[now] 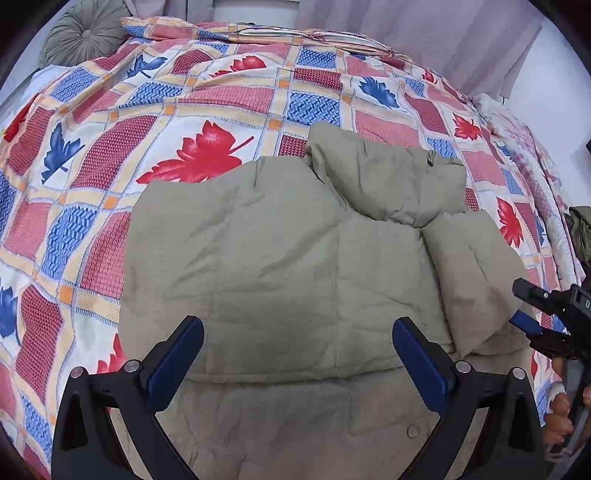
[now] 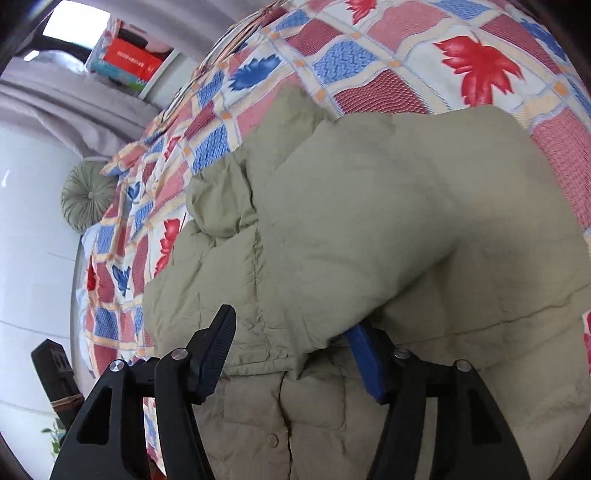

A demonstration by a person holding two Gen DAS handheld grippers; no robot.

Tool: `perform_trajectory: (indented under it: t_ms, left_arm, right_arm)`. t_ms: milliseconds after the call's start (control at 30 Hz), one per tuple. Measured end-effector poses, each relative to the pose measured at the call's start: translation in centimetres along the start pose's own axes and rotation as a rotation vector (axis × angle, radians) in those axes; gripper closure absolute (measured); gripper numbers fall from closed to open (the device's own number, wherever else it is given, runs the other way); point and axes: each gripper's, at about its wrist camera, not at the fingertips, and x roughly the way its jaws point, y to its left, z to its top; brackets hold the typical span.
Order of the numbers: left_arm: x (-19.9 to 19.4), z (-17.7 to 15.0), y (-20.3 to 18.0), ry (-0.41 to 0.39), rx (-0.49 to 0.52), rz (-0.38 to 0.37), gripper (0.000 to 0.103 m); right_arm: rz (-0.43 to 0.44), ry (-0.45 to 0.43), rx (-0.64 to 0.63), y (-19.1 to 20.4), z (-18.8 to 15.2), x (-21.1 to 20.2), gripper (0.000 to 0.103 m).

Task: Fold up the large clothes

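Observation:
A beige-green puffer jacket [image 1: 295,258] lies spread on the bed, with one sleeve [image 1: 476,273] folded across its right side and the collar [image 1: 388,177] bunched at the far end. My left gripper [image 1: 298,325] hovers open above the jacket's lower body, and nothing is between its blue pads. My right gripper [image 2: 290,326] stands open at the cuff of the folded sleeve [image 2: 369,229]. The cuff's edge lies between its jaws, draped over the blue pad [image 2: 364,354], and no pinch shows. From the left wrist view the right gripper [image 1: 519,304] is at the jacket's right edge.
The bedspread [image 1: 207,151] has red and blue leaves in checks. A round green cushion [image 1: 85,35] sits at the head end, with grey curtains [image 1: 424,29] behind. A hand [image 1: 561,417] holds the right gripper's handle. A shelf with a red box [image 2: 129,59] stands beyond the bed.

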Motion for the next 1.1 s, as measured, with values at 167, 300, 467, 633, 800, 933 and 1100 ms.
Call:
perform_trajectory:
  t_ms: [167,300,467,633,800,933,1100]
  left_arm:
    - [0.3,0.7,0.8,0.015,0.081,-0.024,0.001]
    - [0.3,1.0,2.7,0.031,0.023,-0.144,0.001]
    - [0.3,1.4,4.3,0.009,-0.097,-0.258,0.001]
    - [1.1,2.1,4.4,0.022,-0.161,-0.361,0.001]
    - [2.6,2.3,3.3,0.062,-0.189,-0.430,0.001]
    - [4.9,2.3,1.8,0.108,-0.180,-0.438,0.001]
    - [8.0,2.3,-0.6,0.153,-0.165,-0.410,0.010]
  right_arm:
    - [0.104,-0.041,0.217,-2.8,2.2,-0.4,0.063]
    - [0.086,-0.054,0.037,1.7,2.9,0.5,0.087]
    - [0.013,0.009,-0.292,9.7,-0.3,4.2,0.087]
    - [-0.072,0.115,-0.425,12.3,-4.0,7.9,0.060]
    - [-0.089,0.160,-0.485,11.5,-6.3,7.0,0.028]
    - [-0.149,0.155,-0.443,7.0,-6.5,3.6,0.028]
    - [-0.297,0.149,-0.305,-1.3,-5.1,0.1,0.068]
